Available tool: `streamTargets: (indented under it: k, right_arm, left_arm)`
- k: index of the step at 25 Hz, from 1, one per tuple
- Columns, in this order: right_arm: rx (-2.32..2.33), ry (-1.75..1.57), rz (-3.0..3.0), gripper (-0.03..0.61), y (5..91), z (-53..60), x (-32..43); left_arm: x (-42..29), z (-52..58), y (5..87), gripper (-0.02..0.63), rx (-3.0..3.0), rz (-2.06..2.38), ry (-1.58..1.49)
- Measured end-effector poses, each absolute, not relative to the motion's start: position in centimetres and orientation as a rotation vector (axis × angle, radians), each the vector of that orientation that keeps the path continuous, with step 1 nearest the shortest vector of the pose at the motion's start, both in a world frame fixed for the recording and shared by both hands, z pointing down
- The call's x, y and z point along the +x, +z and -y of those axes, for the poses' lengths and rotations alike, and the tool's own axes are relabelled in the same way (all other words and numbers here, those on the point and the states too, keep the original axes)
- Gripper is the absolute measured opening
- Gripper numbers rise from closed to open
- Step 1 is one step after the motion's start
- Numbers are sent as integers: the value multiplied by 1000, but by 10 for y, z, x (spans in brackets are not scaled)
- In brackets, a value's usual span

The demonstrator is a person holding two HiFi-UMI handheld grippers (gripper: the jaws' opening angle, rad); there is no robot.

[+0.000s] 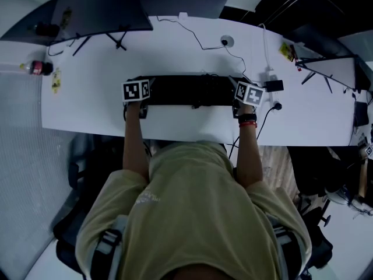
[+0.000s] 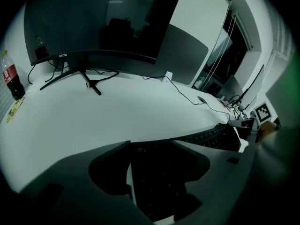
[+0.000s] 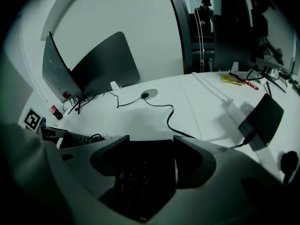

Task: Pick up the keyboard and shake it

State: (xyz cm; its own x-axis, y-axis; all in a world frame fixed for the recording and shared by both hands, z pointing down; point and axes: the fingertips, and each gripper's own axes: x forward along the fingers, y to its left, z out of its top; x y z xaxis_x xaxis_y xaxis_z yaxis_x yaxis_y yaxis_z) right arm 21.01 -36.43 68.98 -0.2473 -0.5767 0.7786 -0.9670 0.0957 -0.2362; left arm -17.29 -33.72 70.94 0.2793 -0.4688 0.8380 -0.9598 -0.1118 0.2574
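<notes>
A black keyboard [image 1: 186, 90] lies lengthwise on the white desk [image 1: 175, 51] in front of the person. My left gripper [image 1: 140, 95] is at its left end and my right gripper [image 1: 241, 95] at its right end. In the left gripper view the keyboard end [image 2: 159, 182] sits between the jaws of the left gripper [image 2: 152, 158], with a thin white strip of desk showing beside the left jaw, so the jaws are open. In the right gripper view the keyboard end [image 3: 140, 182] fills the whole space between the jaws of the right gripper [image 3: 145, 149].
A curved monitor [image 1: 99, 7] on a stand occupies the far left of the desk, a cola bottle [image 1: 38, 67] its left edge. A black cable runs from a grommet [image 1: 226, 41] towards the keyboard. A power adapter [image 1: 274, 86] lies by the right gripper. Another stand [image 1: 326, 69] is at far right.
</notes>
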Motion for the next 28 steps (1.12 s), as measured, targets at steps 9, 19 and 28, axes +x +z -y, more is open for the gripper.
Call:
streamTargets:
  k: [9,19,28]
  right_arm:
    - [1521,1018,1897,304,677,359,209]
    - [1546,979,1948,304,658,353,207]
    - [1558,932,2030,304,631,354,193]
  left_arm:
    - [-174,332,696,268,1731,1351,746]
    - [-177,326,680,262,1752,1393,715]
    - [-190,327,657,258,1792,1483,675]
